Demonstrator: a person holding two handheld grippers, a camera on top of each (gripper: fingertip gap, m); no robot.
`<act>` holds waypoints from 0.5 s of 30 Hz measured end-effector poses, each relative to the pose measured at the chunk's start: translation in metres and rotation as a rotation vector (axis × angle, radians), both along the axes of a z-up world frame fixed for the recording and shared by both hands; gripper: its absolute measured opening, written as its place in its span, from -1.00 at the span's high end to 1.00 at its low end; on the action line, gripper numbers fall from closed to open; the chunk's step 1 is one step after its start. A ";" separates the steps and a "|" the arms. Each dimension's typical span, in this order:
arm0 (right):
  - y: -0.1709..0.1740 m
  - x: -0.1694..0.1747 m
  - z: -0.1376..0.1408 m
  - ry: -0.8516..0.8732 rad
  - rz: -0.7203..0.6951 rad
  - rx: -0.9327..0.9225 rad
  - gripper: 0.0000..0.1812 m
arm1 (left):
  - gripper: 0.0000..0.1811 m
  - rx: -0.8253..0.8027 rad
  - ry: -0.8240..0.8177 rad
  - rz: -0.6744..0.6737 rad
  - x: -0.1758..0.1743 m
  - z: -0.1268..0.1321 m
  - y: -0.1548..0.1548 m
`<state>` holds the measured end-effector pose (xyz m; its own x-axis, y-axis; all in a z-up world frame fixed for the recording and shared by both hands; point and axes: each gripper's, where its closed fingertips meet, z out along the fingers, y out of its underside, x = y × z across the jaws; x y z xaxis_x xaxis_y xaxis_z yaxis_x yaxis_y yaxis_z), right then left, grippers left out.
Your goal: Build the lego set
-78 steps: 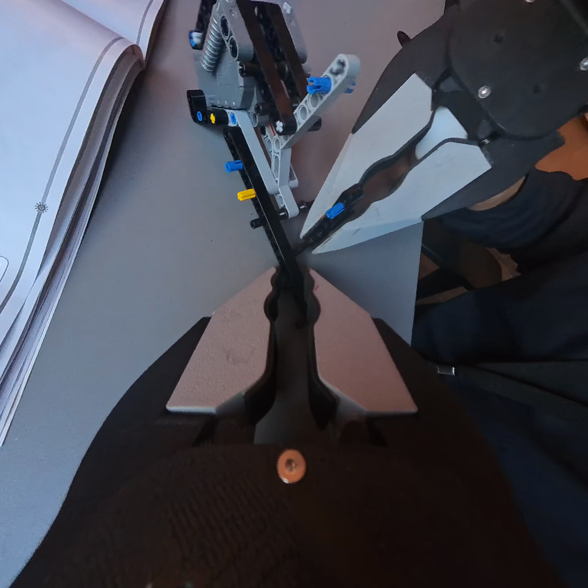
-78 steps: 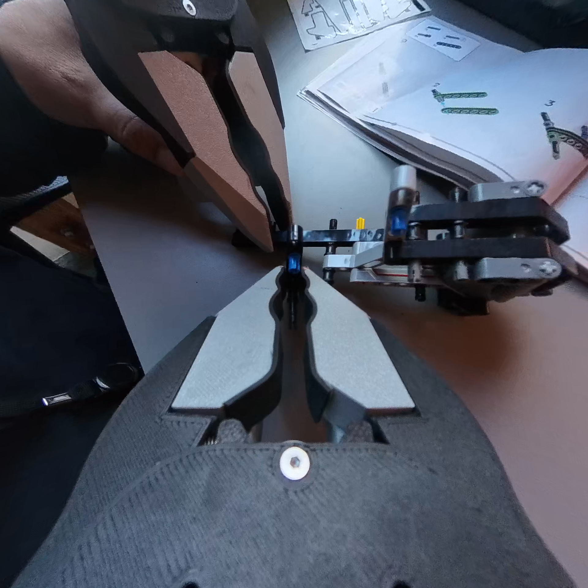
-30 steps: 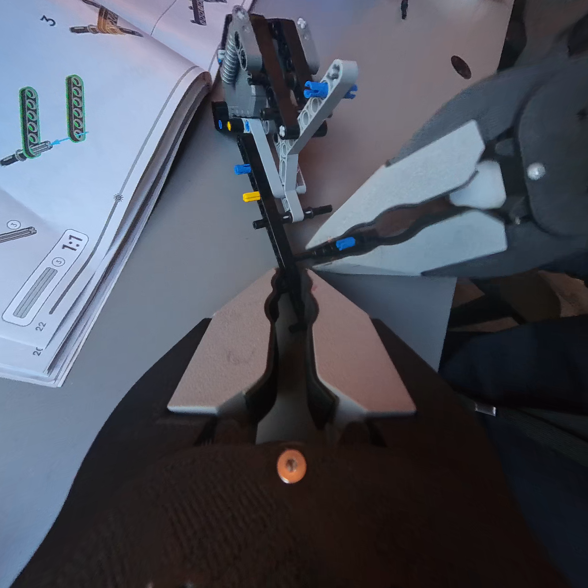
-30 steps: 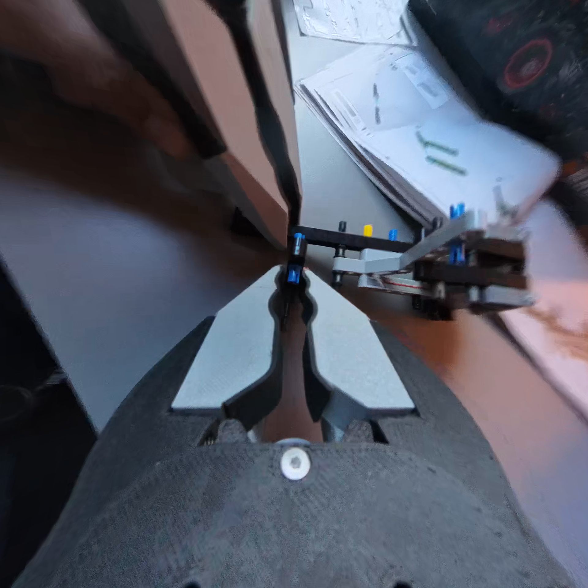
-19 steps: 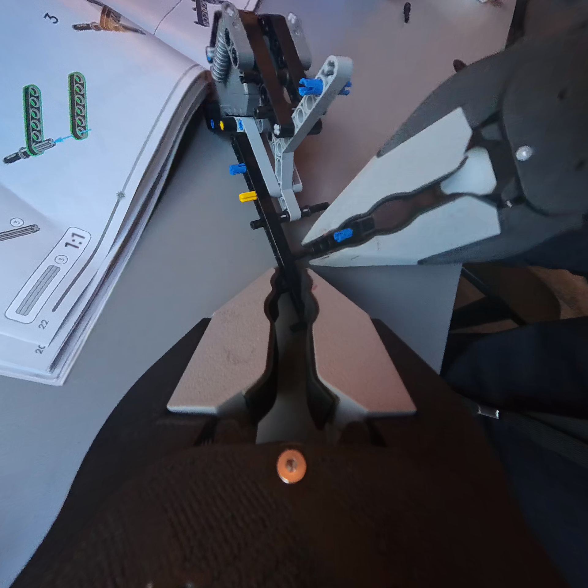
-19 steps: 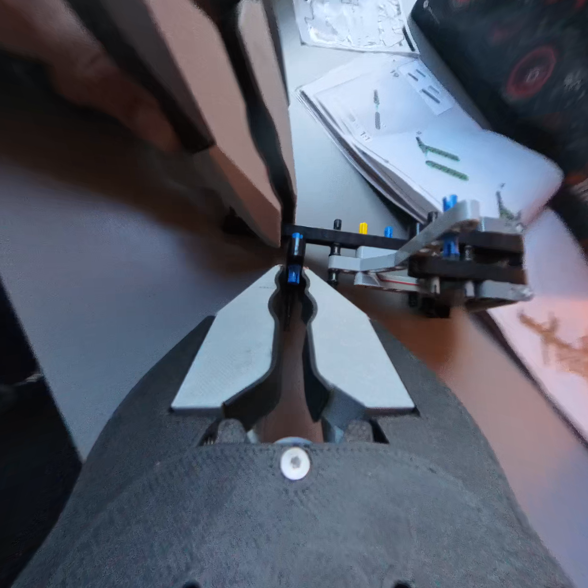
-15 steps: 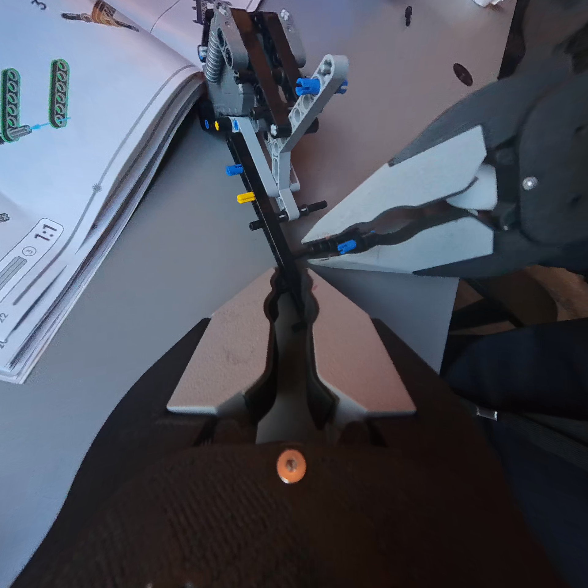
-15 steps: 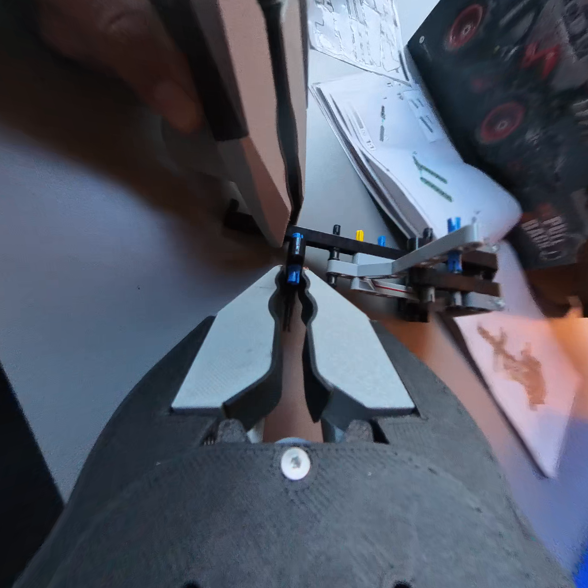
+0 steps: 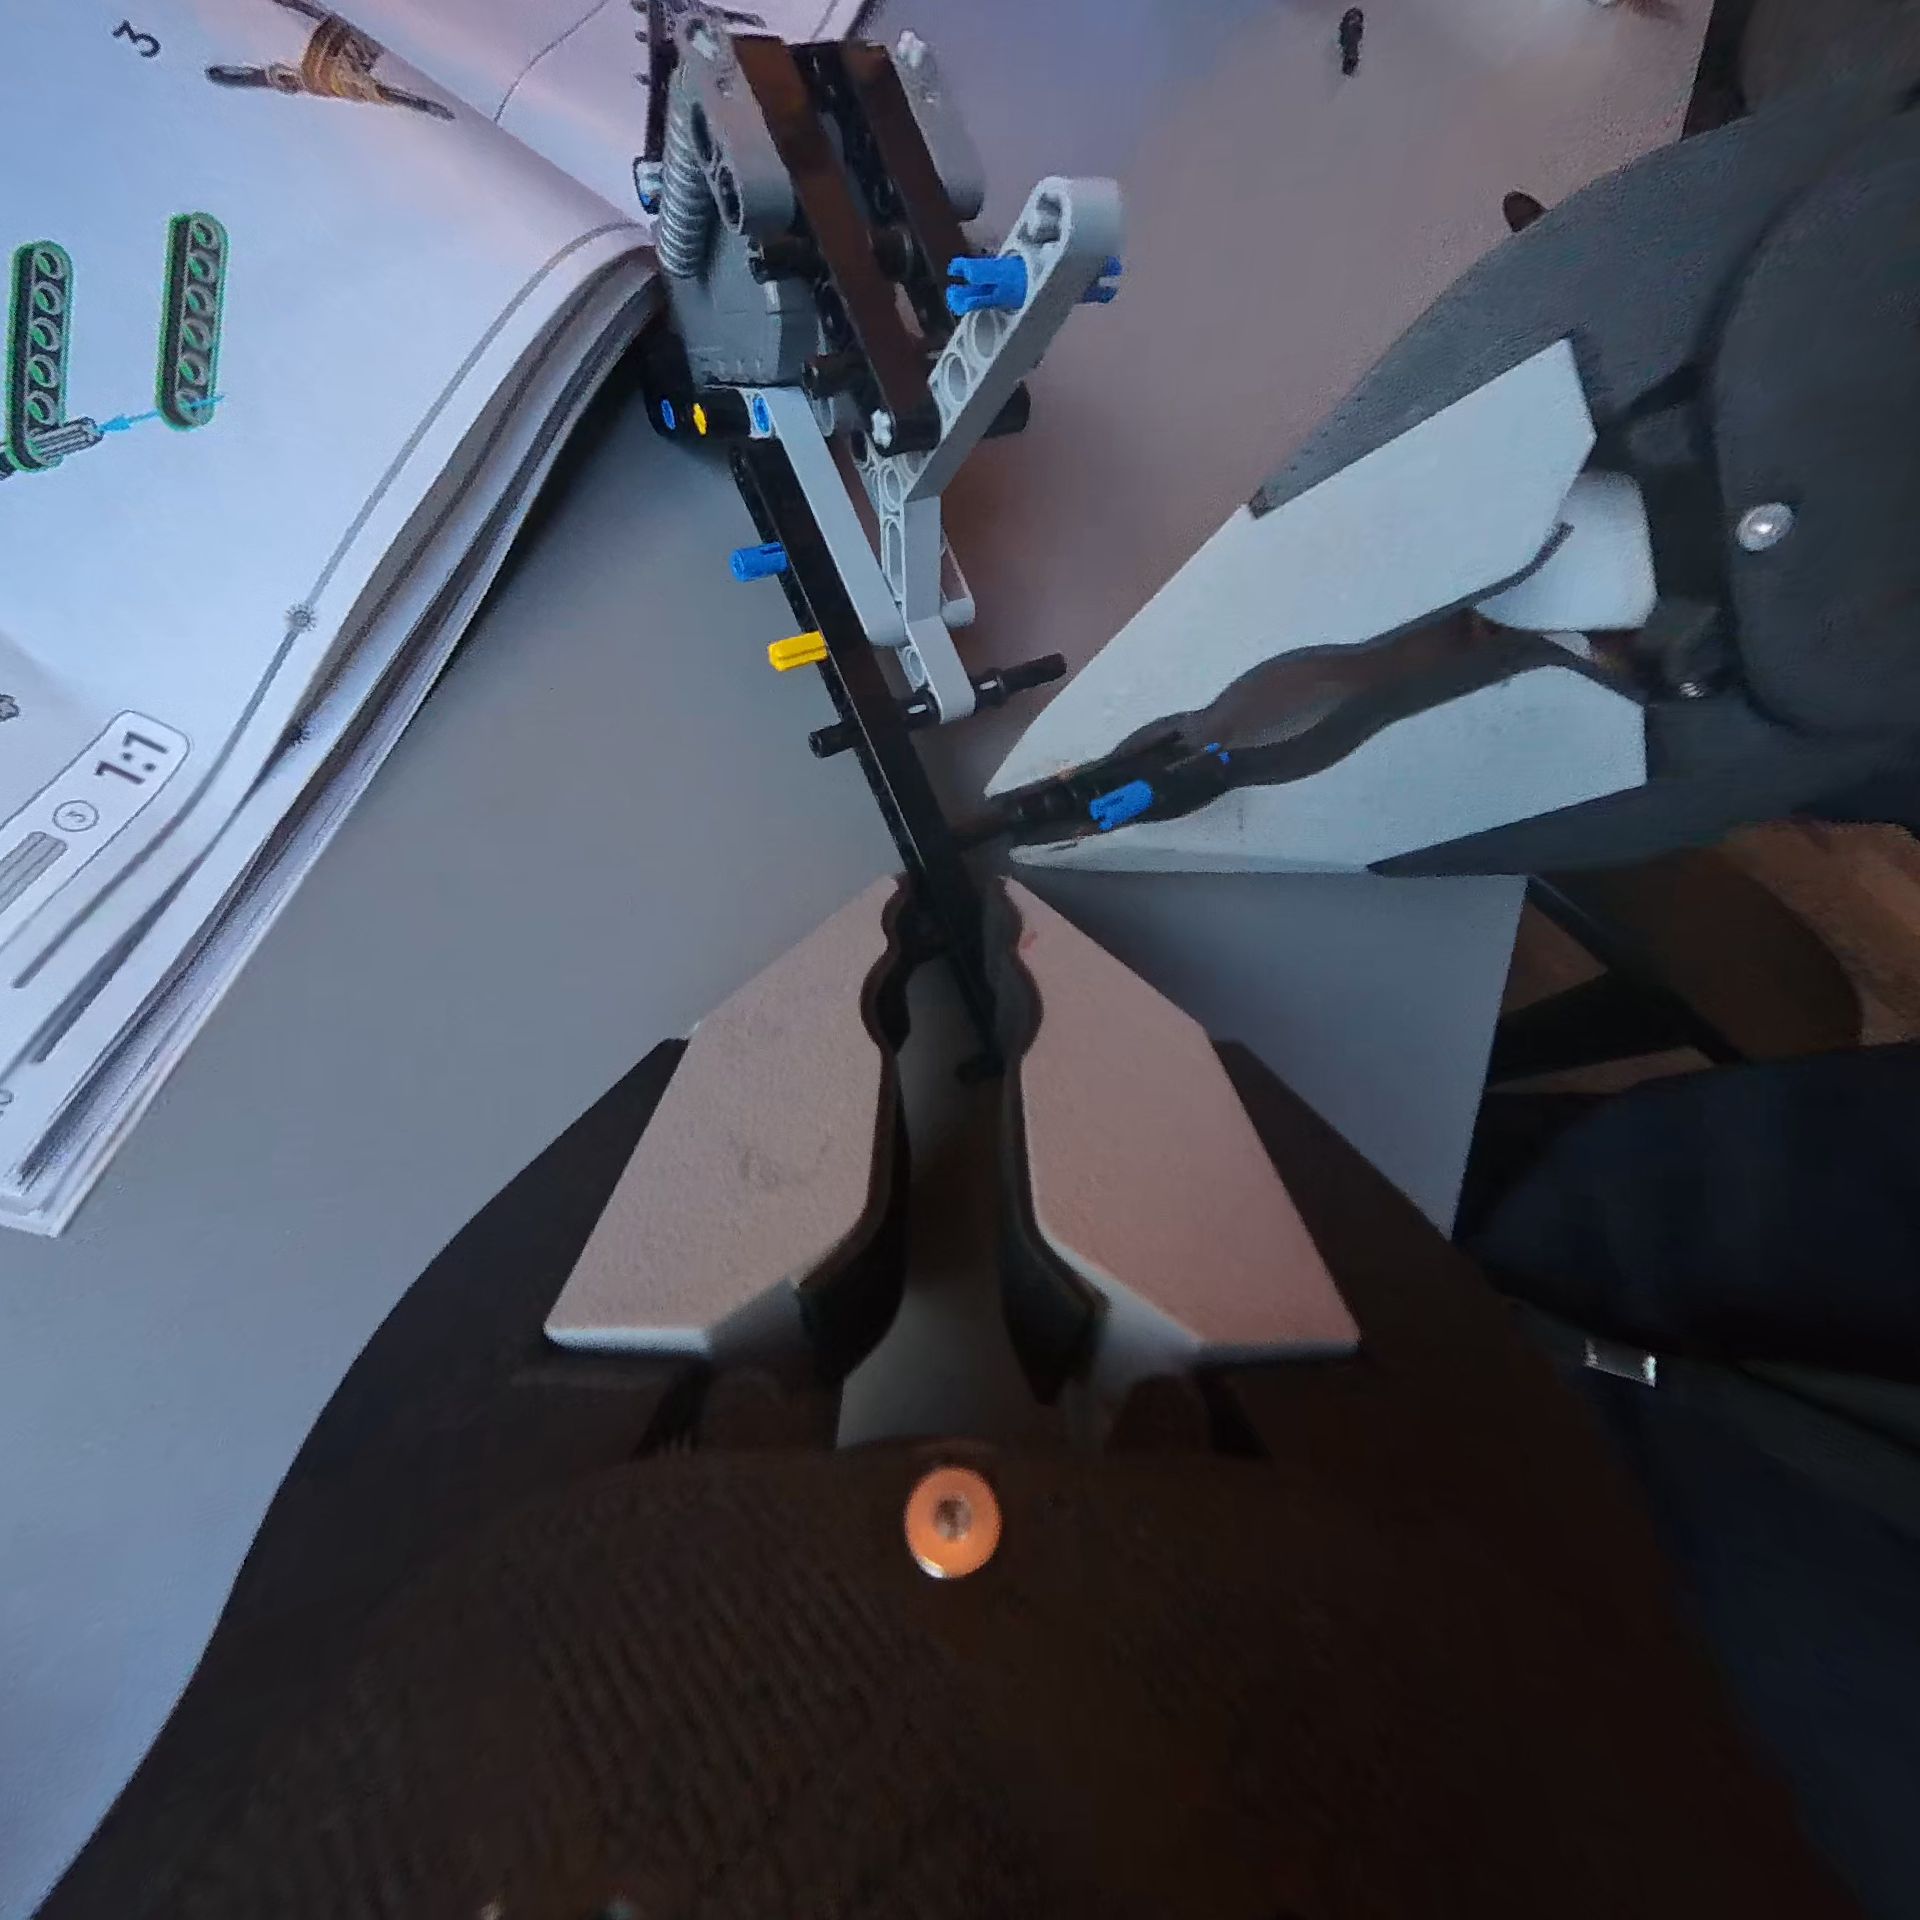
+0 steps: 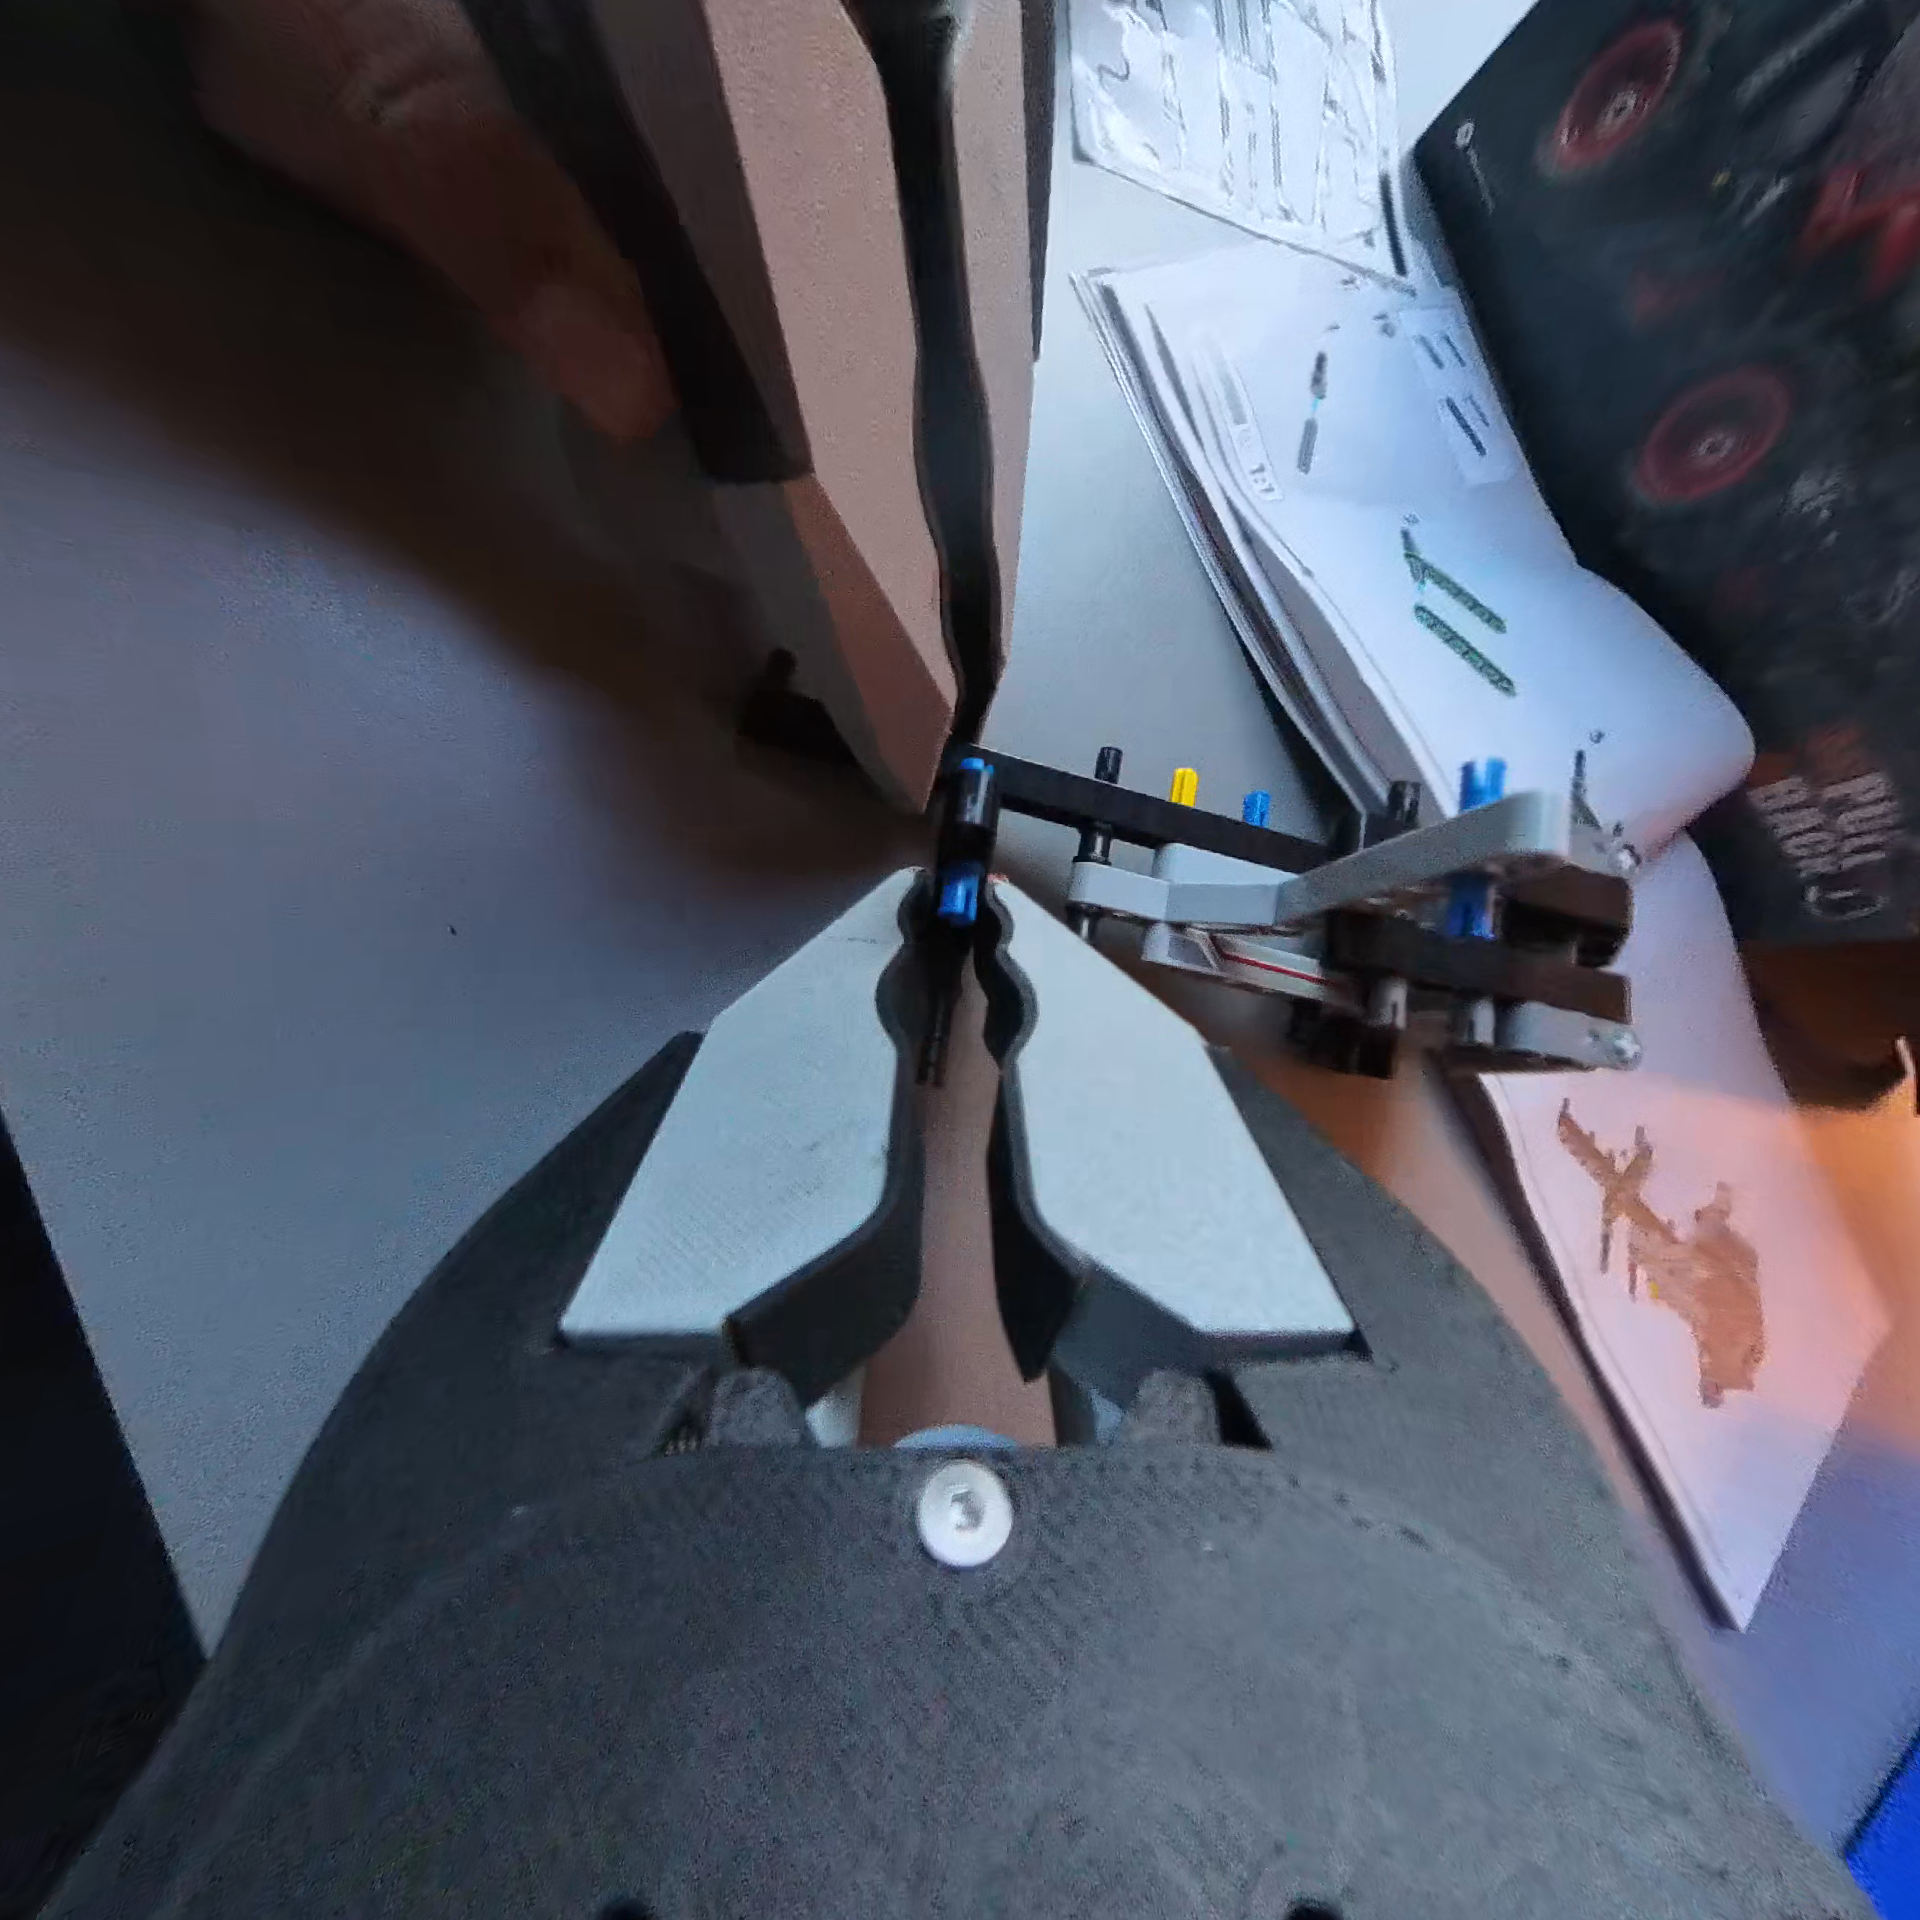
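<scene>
My left gripper [image 9: 951, 894] is shut on the near end of a long black beam [image 9: 873, 727] that carries the grey and black lego assembly [image 9: 831, 270] above the table. Blue, yellow and black pins stick out of the beam. My right gripper [image 10: 956, 899] is shut on a small black piece with blue pins [image 10: 956, 894], pressed against the beam's end [image 10: 971, 790]. The right gripper shows in the left wrist view [image 9: 1013, 821] coming in from the right with that piece [image 9: 1117, 802]. The left gripper shows in the right wrist view [image 10: 951, 738] at upper left.
An open instruction booklet [image 9: 260, 416] lies left of the assembly and shows in the right wrist view [image 10: 1455, 582]. A dark box with red wheels printed on it [image 10: 1714, 312] lies at the far right. A hand [image 10: 468, 208] holds the left gripper. The table edge [image 9: 1496, 1039] is at right.
Both grippers have kept their grip and stayed joined at the beam's end. The assembly and both grippers have tilted and shifted slightly, so more of the booklet and the dark box shows.
</scene>
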<state>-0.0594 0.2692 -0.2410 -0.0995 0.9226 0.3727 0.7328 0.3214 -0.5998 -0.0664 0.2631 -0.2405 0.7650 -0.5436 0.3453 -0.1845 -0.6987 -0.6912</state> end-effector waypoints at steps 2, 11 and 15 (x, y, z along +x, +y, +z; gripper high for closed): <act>0.001 -0.001 0.001 -0.019 0.050 0.134 0.95 | 0.89 -0.002 -0.002 0.000 0.000 0.000 0.000; -0.004 -0.005 0.001 0.073 -0.079 -0.451 0.94 | 0.89 0.000 0.001 0.003 -0.001 0.000 0.000; 0.002 -0.006 0.001 0.037 -0.033 -0.244 0.94 | 0.89 0.007 0.011 0.006 -0.001 0.000 0.000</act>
<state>-0.0655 0.2714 -0.2400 -0.0579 0.9883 0.1410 0.7167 0.1395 -0.6833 -0.0677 0.2632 -0.2406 0.7721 -0.5413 0.3329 -0.1878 -0.6948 -0.6942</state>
